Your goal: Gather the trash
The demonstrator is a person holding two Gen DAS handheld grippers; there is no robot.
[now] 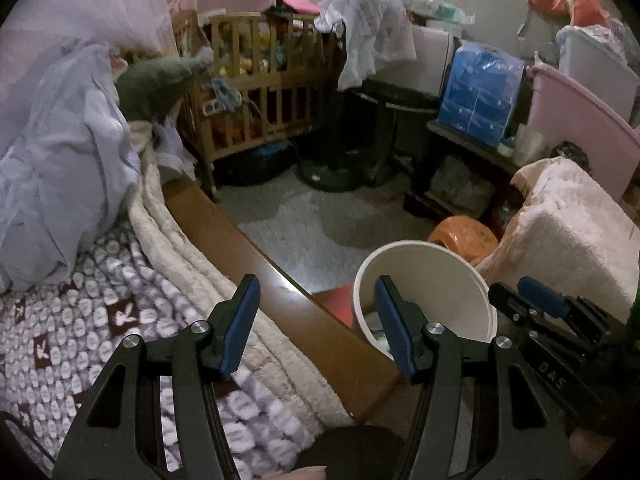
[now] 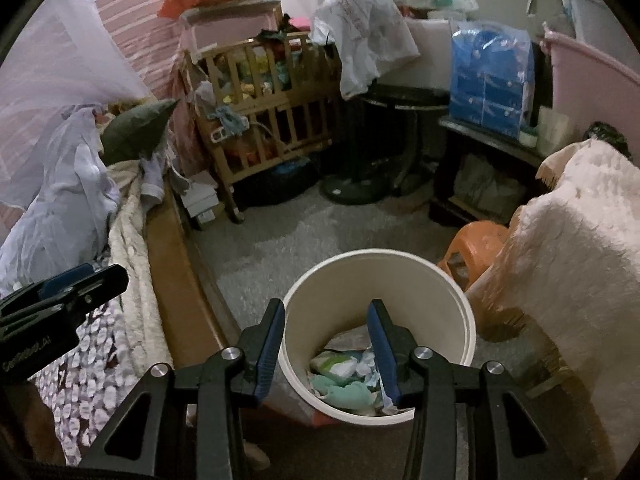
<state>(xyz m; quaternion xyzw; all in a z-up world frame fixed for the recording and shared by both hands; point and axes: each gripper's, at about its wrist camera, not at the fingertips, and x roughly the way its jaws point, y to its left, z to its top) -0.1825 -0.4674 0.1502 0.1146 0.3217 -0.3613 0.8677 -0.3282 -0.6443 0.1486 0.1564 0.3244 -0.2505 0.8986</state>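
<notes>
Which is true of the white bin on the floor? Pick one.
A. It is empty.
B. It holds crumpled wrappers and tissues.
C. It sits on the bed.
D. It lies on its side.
B: the right wrist view looks down into the upright bin and shows crumpled trash at its bottom.

A white round bin (image 2: 460, 308) stands upright and open on the grey floor at the lower centre of the right wrist frame. Crumpled trash (image 2: 344, 380), white, green and teal wrappers and tissues, lies heaped in its bottom.
</notes>
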